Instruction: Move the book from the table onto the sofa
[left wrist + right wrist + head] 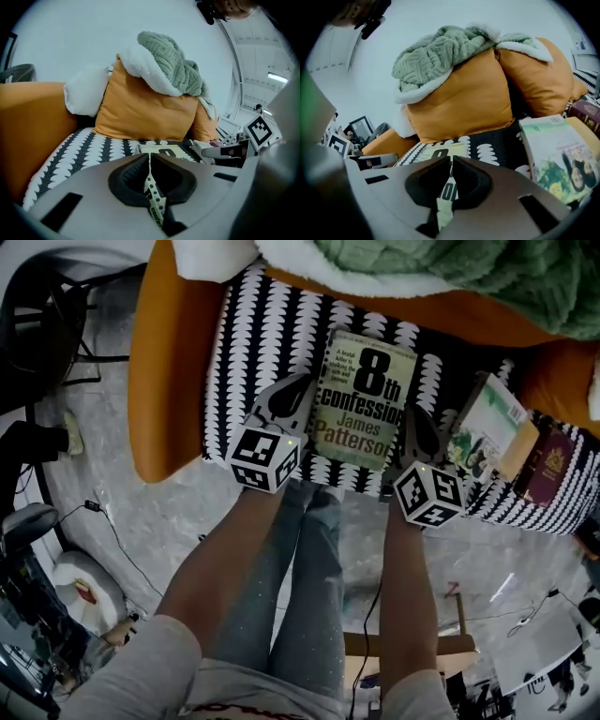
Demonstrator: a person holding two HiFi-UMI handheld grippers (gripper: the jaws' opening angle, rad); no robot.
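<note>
The book [366, 399], a pale green paperback with "8th Confession" on its cover, lies flat over the black-and-white patterned sofa seat [253, 343]. My left gripper [300, 392] is shut on the book's near left edge, and the spotted edge shows pinched between its pads [151, 183]. My right gripper [412, 426] is shut on the near right edge, with the cover [440, 152] running forward from its closed jaws. Whether the book rests on the seat or hangs just above it I cannot tell.
Orange cushions [145, 110] and a green knitted blanket [436, 56] fill the sofa's back. Two more books [492, 427] and a maroon one [548, 465] lie on the seat to the right. The orange armrest [164, 381] stands at the left. The person's legs and cables are on the floor below.
</note>
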